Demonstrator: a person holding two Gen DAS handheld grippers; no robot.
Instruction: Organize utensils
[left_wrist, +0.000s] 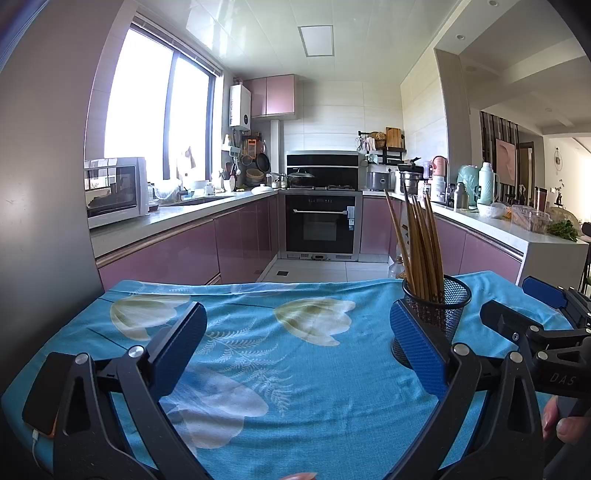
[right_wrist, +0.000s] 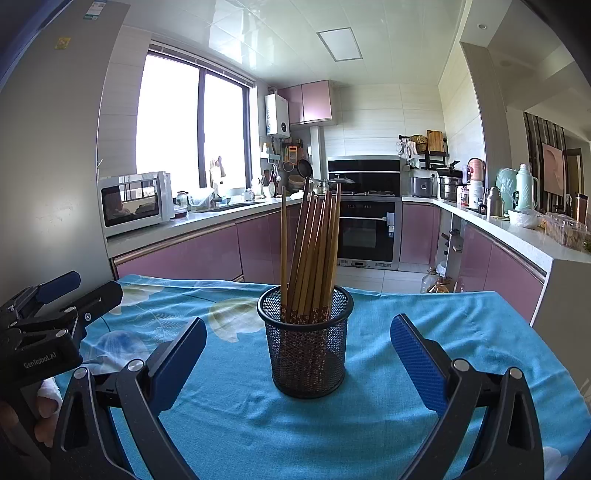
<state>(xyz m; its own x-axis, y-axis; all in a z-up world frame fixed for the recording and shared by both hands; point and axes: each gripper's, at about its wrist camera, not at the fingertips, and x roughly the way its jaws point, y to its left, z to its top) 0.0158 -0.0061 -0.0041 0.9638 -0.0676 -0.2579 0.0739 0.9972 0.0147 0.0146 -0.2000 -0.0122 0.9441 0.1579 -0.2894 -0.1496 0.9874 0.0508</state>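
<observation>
A black mesh cup (right_wrist: 307, 343) stands on the blue flowered cloth (right_wrist: 388, 417), holding several wooden chopsticks (right_wrist: 314, 254) upright with their patterned ends down. My right gripper (right_wrist: 299, 350) is open, and the cup sits between and just beyond its blue pads. In the left wrist view the same cup (left_wrist: 437, 310) with chopsticks (left_wrist: 419, 243) stands right behind the right-hand finger. My left gripper (left_wrist: 299, 343) is open over bare cloth (left_wrist: 295, 369), holding nothing. Each view catches the other gripper at its edge: the right one (left_wrist: 524, 314), the left one (right_wrist: 79, 291).
A phone (left_wrist: 46, 391) with a cable lies at the cloth's left edge. A fridge wall (left_wrist: 44, 184) rises close on the left. Beyond the table are pink kitchen cabinets (left_wrist: 177, 254), an oven (left_wrist: 320, 225) and a crowded counter (left_wrist: 517, 221) on the right. A person's fingers (left_wrist: 561, 421) hold the right tool.
</observation>
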